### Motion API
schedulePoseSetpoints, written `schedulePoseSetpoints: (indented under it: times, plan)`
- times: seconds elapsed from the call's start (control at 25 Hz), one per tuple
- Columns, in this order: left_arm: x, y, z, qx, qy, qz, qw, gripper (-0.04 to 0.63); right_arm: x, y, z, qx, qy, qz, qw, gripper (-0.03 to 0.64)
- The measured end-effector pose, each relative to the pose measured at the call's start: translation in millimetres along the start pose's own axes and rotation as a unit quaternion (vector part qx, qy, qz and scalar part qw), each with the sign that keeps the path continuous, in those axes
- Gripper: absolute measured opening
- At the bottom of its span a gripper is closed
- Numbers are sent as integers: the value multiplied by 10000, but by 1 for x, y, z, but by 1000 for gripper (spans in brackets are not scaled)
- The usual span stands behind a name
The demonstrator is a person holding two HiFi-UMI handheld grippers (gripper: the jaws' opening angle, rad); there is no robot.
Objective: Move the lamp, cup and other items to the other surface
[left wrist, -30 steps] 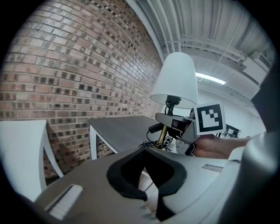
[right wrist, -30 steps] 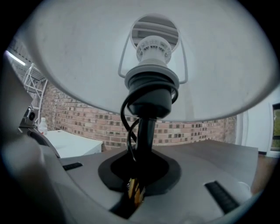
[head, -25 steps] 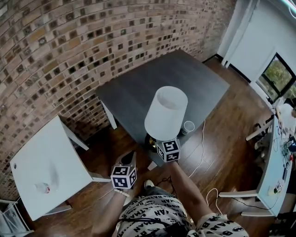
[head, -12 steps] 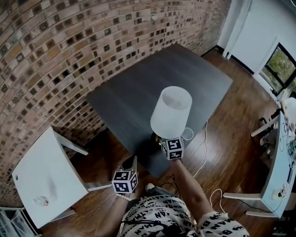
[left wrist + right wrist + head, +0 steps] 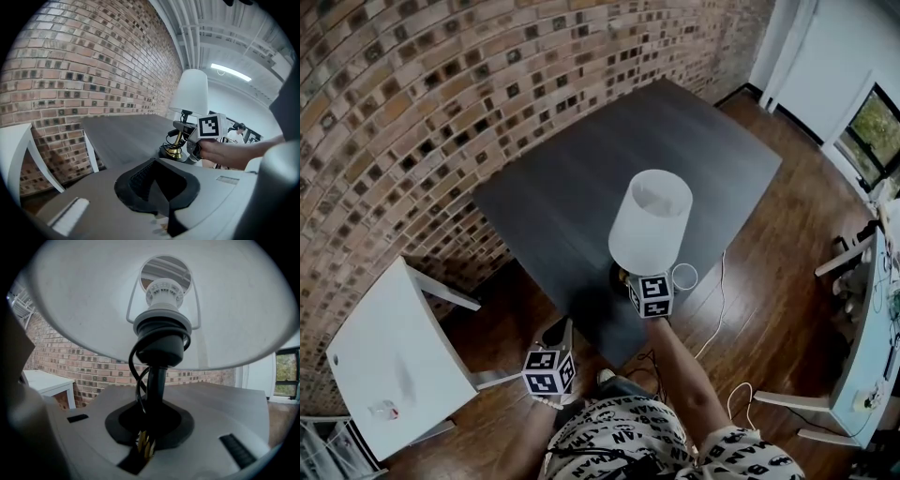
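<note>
- The right tongs are nearly closed on the lamp, clamped on its thin dark stem just under the shade.
- The left tongs are closed and hold nothing. They hang over the floor, down-left of the lamp and clear of both benches.
- The lamp's base looks set on the dark bench, close to the near edge. The cup stands just right of the lamp.
- Risk: the grip is narrow and the shade is wide, so we judge the lamp could swivel in the tongs or tip off that edge if let go carelessly.
- Risk: a swing to the right could knock the cup.
- Risk: the black cable runs beside the stem and could get pinched. A white cord trails on the floor right of the lamp and could snag; we cannot tell whose it is.
- Count: one lamp, one cup, two tongs, two benches and one white cord.
- One small thing lies far left of the lamp on the white bench, too small to name.
</note>
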State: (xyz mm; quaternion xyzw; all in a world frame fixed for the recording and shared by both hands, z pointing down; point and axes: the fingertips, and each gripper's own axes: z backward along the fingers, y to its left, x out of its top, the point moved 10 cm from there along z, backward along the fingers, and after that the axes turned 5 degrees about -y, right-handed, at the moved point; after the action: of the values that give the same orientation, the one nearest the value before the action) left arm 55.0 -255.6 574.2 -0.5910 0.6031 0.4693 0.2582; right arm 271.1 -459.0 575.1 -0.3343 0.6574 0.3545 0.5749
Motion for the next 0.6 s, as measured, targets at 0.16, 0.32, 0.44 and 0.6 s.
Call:
schedulePoseSetpoints:
  times: [0.16,0.32,0.44,0.6]
  plan:
    - [1,2,-4,1,8,11,10000,3,-3,-3,-4,7,-18,43,10000,41]
    - [1,4,-5,9,12,46,10000,2,-3,-3,-4,20,-54,85,9999,41]
    - [-1,4,-4,7,26,59,10000,2,-4,-1,-2,33,-54,115,9999,41]
    - [0,5,-3,-11,43,53,10000,2,-7,1,2,-21,-99,84,9999,40]
